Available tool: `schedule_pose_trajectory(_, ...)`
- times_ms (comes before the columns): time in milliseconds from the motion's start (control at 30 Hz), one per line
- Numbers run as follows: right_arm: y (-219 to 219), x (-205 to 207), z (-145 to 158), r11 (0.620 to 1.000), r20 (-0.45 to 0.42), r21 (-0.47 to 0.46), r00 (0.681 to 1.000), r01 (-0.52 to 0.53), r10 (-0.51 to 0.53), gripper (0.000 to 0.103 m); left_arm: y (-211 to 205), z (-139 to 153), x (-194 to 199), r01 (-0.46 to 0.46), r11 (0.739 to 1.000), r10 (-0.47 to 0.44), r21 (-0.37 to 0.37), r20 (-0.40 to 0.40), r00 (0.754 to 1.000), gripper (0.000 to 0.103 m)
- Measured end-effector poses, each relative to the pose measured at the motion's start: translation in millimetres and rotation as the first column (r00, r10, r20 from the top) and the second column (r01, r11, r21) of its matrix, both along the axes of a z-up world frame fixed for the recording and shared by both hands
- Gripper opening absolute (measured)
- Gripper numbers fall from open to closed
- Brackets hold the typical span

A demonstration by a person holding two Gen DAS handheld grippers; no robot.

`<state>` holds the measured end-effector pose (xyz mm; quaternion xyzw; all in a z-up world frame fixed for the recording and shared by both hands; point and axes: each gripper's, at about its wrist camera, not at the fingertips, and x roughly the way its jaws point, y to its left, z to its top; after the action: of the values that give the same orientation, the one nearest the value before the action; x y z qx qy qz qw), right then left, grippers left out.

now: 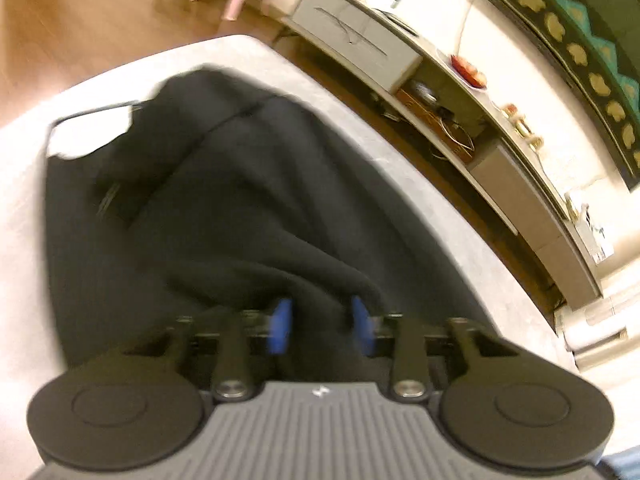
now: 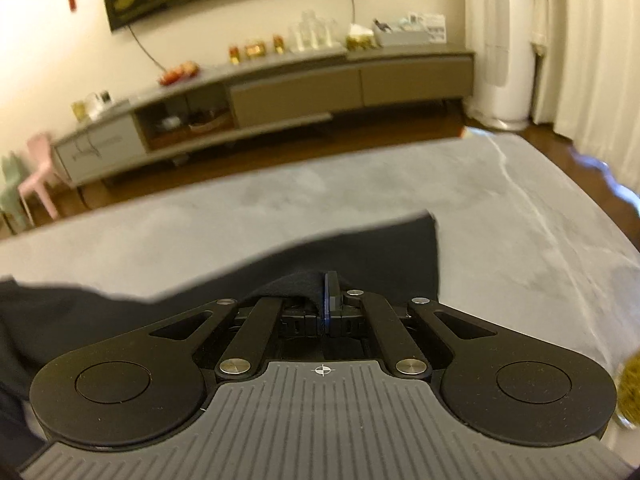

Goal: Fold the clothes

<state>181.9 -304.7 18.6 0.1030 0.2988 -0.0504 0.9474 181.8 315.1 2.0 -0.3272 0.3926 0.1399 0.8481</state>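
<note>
- A dark garment (image 1: 224, 200) is shown spread over a grey table (image 1: 420, 184), reaching from the near edge toward the far edge; a white patch (image 1: 88, 132), possibly a label or lining, is seen near its far left corner.
- The left gripper (image 1: 322, 326) is seen with its blue pads (image 1: 280, 326) set narrowly apart and a bunched ridge of the garment drawn up between them; the cloth appears to be pinched, though the view is blurred.
- The right gripper (image 2: 328, 300) is shown fully closed, a fold of the garment's (image 2: 360, 248) edge clamped at its pads, near the middle of the table (image 2: 520, 208).
- Two separate grip points are judged to be taken so that one edge can be lifted evenly and carried across for a fold.
- A low cabinet (image 2: 360, 80) is visible beyond the far edge.
</note>
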Motion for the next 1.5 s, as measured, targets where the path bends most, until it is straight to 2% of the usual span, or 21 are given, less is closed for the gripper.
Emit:
schedule_pose_trajectory(67, -8.0, -6.3, 23.7, 0.997, 0.128, 0.019, 0.989, 0.077, -0.078, 0.000, -4.5, 23.1, 18.5, -0.003, 0.995, -0.008, 0.100, 0.109, 0.994, 0.004)
schedule_pose_trajectory(167, -19.4, -17.2, 43.6, 0.987, 0.234, 0.037, 0.959, 0.157, -0.161, 0.000, -5.6, 53.2, 16.8, -0.080, 0.986, 0.031, 0.146, 0.314, 0.949, 0.004)
schedule_pose_trajectory(200, -21.3, -17.1, 41.9, 0.985, 0.227, 0.030, 0.959, 0.168, -0.170, 0.000, -6.7, 54.1, 20.2, -0.088, 0.983, 0.040, 0.160, 0.283, 0.958, 0.006)
schedule_pose_trajectory(267, -23.7, -8.9, 20.3, 0.986, 0.140, 0.023, 0.976, 0.168, -0.169, 0.000, -9.5, 38.1, 29.0, -0.065, 0.982, 0.044, 0.177, 0.124, 0.991, 0.017)
schedule_pose_trajectory(333, -22.5, -3.1, -0.6, 0.988, 0.054, 0.009, 0.986, 0.157, -0.157, 0.023, -7.1, 27.0, 12.6, -0.079, 0.983, 0.071, 0.166, 0.052, 0.996, 0.046)
schedule_pose_trajectory(367, -17.8, -4.4, -7.0, 0.990, 0.026, -0.010, 0.990, 0.142, -0.141, 0.026, -5.9, 21.4, 4.4, -0.086, 0.983, 0.084, 0.160, 0.016, 0.996, 0.051)
schedule_pose_trajectory(433, -5.6, -11.5, -12.2, 0.993, -0.008, -0.059, 0.995, 0.101, -0.102, 0.046, 4.0, 19.5, -36.0, -0.141, 0.985, 0.135, 0.101, 0.066, 0.989, 0.062)
schedule_pose_trajectory(533, 22.5, -42.0, 9.5, 0.989, 0.018, -0.147, 1.000, 0.011, -0.008, 0.078, 33.8, 15.0, -85.3, -0.253, 0.967, 0.253, -0.016, 0.091, 0.963, 0.063)
schedule_pose_trajectory(567, 32.9, -52.4, 18.2, 0.987, 0.027, -0.159, 0.999, -0.018, 0.022, 0.083, 45.6, 14.3, -99.1, -0.290, 0.955, 0.294, -0.058, 0.091, 0.951, 0.063)
schedule_pose_trajectory(667, 61.9, -90.5, 26.0, 0.984, 0.004, -0.140, 0.993, -0.114, 0.116, 0.090, 66.2, 14.3, -123.8, -0.332, 0.940, 0.338, -0.074, 0.099, 0.936, 0.070)
schedule_pose_trajectory(800, 102.0, -139.9, -9.6, 0.967, -0.171, -0.108, 0.963, -0.230, 0.210, 0.090, 68.1, -3.3, -104.6, -0.265, 0.963, 0.265, 0.037, 0.010, 0.964, 0.073)
schedule_pose_trajectory(1000, 116.9, -160.8, -49.2, 0.972, -0.319, -0.107, 0.933, -0.208, 0.164, 0.089, 59.3, -24.8, -74.6, -0.209, 0.976, 0.209, 0.061, 0.010, 0.978, 0.073)
schedule_pose_trajectory(1067, 113.5, -156.9, -55.7, 0.980, -0.337, -0.091, 0.931, -0.178, 0.138, 0.088, 52.7, -28.6, -72.6, -0.195, 0.977, 0.192, 0.085, 0.033, 0.981, 0.054)
schedule_pose_trajectory(1100, 114.0, -156.4, -55.9, 0.981, -0.333, -0.093, 0.934, -0.171, 0.131, 0.083, 51.5, -29.4, -69.8, -0.170, 0.982, 0.167, 0.080, 0.037, 0.985, 0.021)
schedule_pose_trajectory(1133, 115.2, -156.7, -54.6, 0.980, -0.328, -0.100, 0.936, -0.169, 0.128, 0.073, 51.8, -30.1, -66.2, -0.150, 0.986, 0.147, 0.071, 0.042, 0.988, 0.008)
schedule_pose_trajectory(1167, 116.0, -157.3, -53.1, 0.980, -0.315, -0.102, 0.939, -0.174, 0.134, 0.065, 52.8, -25.9, -66.0, -0.147, 0.987, 0.143, 0.069, 0.065, 0.988, 0.007)
schedule_pose_trajectory(1233, 118.6, -155.9, -50.5, 0.975, -0.295, -0.102, 0.942, -0.198, 0.161, 0.012, 57.4, -9.1, -73.1, -0.183, 0.980, 0.173, 0.073, 0.128, 0.977, 0.004)
schedule_pose_trajectory(1267, 118.9, -152.5, -49.6, 0.972, -0.288, -0.097, 0.940, -0.216, 0.180, 0.000, 61.4, 2.6, -80.4, -0.205, 0.977, 0.193, 0.056, 0.170, 0.966, 0.003)
schedule_pose_trajectory(1300, 121.2, -149.8, -48.2, 0.967, -0.282, -0.119, 0.942, -0.226, 0.185, 0.000, 65.5, 14.3, -87.6, -0.226, 0.973, 0.213, 0.038, 0.211, 0.954, 0.003)
schedule_pose_trajectory(1400, 125.5, -143.9, -25.1, 0.953, -0.168, -0.243, 0.975, -0.182, 0.143, 0.000, 72.1, 46.5, -117.3, -0.256, 0.966, 0.248, -0.015, 0.312, 0.917, 0.002)
schedule_pose_trajectory(1500, 123.0, -141.5, 36.7, 0.930, 0.073, -0.362, 0.992, -0.068, 0.101, 0.000, 75.1, 79.7, -159.0, -0.269, 0.961, 0.273, -0.071, 0.429, 0.861, 0.000)
